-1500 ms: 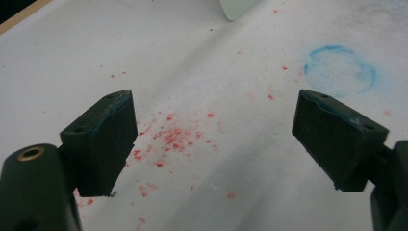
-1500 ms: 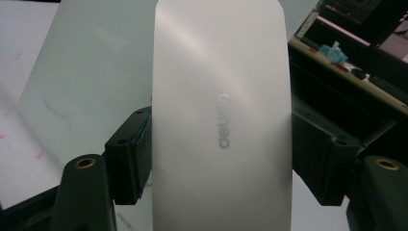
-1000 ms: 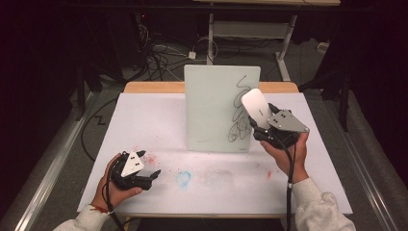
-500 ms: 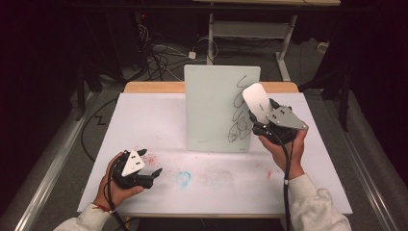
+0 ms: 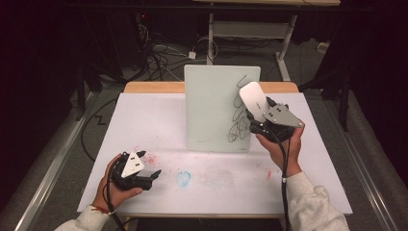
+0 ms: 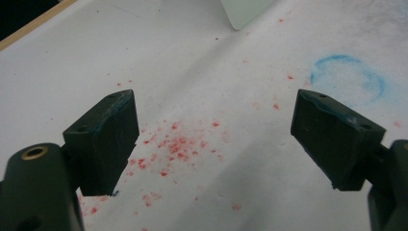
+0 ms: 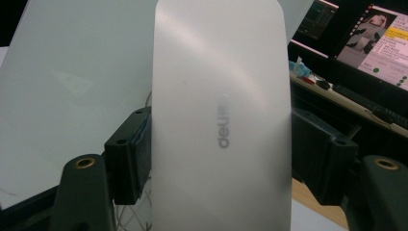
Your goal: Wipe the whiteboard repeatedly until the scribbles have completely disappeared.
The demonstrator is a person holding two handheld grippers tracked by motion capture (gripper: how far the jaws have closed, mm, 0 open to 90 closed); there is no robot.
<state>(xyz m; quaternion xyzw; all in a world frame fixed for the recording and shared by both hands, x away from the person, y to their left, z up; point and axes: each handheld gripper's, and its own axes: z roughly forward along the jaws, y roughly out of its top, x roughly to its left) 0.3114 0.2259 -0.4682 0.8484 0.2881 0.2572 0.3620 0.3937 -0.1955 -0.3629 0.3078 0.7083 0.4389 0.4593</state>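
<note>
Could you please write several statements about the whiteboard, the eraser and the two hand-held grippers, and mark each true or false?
1. The right hand-held gripper is shut on the flat white oblong eraser. True.
2. The left hand-held gripper holds a marker. False: its jaws stand open with nothing between them, over red specks on the white table cover.
3. The upright white rectangular whiteboard bears black scribbles on its right part. True.
4. The whiteboard lies flat. False: it stands upright.
5. A blue ring smudge marks the cover. True.
</note>
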